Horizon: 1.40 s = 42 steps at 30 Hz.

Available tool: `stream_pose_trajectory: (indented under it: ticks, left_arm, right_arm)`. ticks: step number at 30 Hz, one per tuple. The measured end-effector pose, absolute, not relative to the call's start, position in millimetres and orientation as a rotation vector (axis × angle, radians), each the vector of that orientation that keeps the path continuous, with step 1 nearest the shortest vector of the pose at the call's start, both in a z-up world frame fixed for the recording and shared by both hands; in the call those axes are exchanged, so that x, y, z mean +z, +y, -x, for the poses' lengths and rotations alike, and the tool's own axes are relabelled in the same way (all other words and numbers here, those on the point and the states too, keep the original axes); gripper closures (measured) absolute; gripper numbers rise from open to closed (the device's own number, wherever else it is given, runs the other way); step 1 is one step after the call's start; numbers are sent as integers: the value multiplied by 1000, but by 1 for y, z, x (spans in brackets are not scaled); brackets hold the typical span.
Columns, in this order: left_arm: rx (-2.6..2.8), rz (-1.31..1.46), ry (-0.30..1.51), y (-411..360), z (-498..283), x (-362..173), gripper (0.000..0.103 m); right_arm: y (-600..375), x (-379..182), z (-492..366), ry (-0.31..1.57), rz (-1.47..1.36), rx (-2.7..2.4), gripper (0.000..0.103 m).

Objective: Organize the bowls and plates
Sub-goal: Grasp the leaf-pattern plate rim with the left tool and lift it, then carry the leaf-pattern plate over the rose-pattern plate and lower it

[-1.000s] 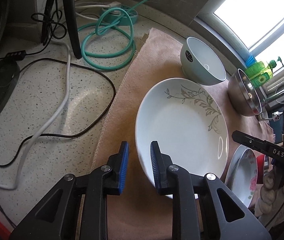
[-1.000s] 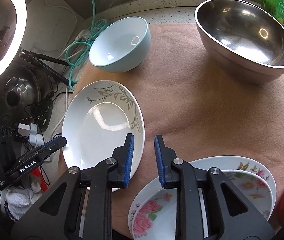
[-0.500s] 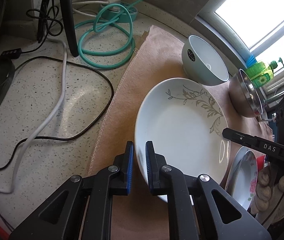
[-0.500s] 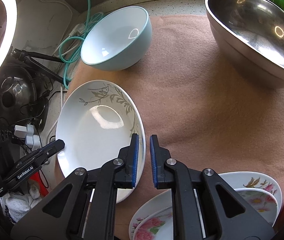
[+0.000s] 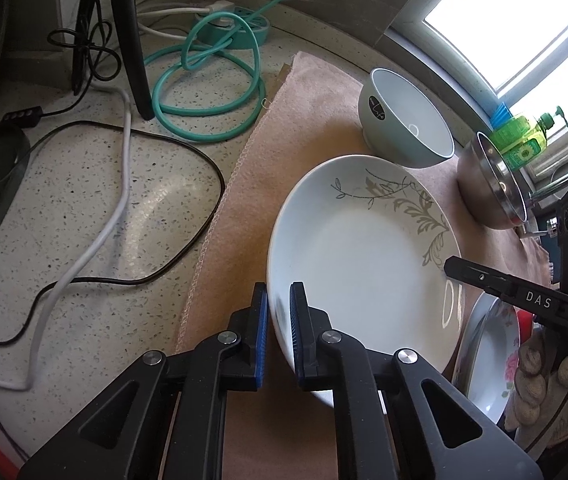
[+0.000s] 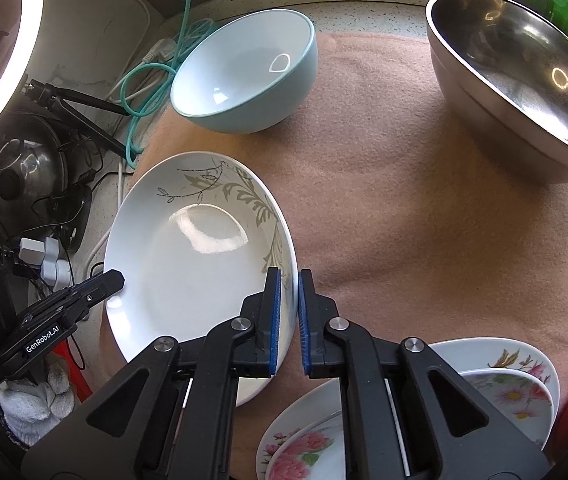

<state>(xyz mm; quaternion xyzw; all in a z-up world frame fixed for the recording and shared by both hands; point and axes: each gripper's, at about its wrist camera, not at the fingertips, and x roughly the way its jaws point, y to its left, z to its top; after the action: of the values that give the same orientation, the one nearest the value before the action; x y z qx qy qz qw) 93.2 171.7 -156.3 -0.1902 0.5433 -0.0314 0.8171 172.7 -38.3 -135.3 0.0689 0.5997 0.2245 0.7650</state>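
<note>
Plate (image 5: 360,256) on mat (image 6: 384,208), just before blue bowl (image 6: 244,76); left gripper (image 5: 278,320) and right gripper (image 6: 289,308) clamped on opposite rims. Lift level, both sides together, clear of floral plates (image 6: 496,384).

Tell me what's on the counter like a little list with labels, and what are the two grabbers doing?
Left gripper: shut on the left rim of the leaf plate
Right gripper: shut on the same plate's right rim
Blue bowl: upright on the brown cloth, behind the plate
Steel bowl: on the cloth, far right
Flower plates: stacked near the right gripper
Off the cloth: green hose, cables
</note>
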Motion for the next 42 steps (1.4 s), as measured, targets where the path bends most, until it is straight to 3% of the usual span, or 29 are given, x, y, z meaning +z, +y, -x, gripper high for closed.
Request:
stream_pose_trajectory:
  ticks: [23, 42]
  left_arm:
    - [-144, 390, 1085, 139, -75, -108, 94]
    - [-285, 318, 1105, 68, -65, -101, 94]
  right_arm:
    - [-96, -86, -131, 1230, -219, 472, 95]
    - [-177, -83, -85, 1236, -291, 354, 95]
